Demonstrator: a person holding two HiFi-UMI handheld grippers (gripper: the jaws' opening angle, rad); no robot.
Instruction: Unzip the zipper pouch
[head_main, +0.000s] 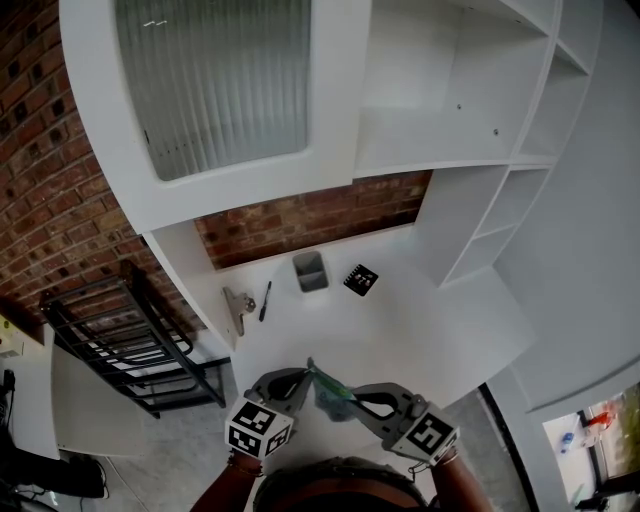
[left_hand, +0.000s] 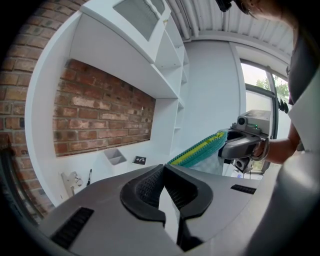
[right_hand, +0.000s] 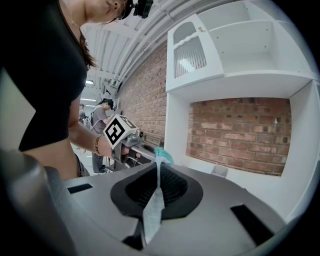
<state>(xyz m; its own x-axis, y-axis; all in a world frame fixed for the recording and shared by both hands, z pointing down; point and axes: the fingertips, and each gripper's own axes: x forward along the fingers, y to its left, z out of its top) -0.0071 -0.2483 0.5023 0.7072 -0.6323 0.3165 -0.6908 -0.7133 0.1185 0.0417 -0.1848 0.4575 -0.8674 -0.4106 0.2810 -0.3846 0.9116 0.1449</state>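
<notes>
**Zipper pouch** (head_main: 332, 395), teal with a yellow-green zip line. Held in the air at lower centre of the head view, above the near edge of the white desk (head_main: 400, 320), spanning the two grippers.

**Left gripper** (head_main: 305, 376): jaws together, pinched on one end of the pouch, where the zip line begins.

**Right gripper** (head_main: 352, 400): jaws together on a pale strip of pouch fabric, with a teal edge just past the tips.

**Step in hand, by judgement:** pouch tensioned for the pull.
- Hold the fabric-side grip fixed.
- Draw the other hand straight along the zip line.
- Keep the pouch taut and level, without twist.

**Not resolvable:**
- Slider tab or mere cloth in the left jaws.
- Extent of any opening.
- Contents.

Pouch body partly masked by the gripper housings in the head view; forearms cut off at the bottom edge.
</notes>
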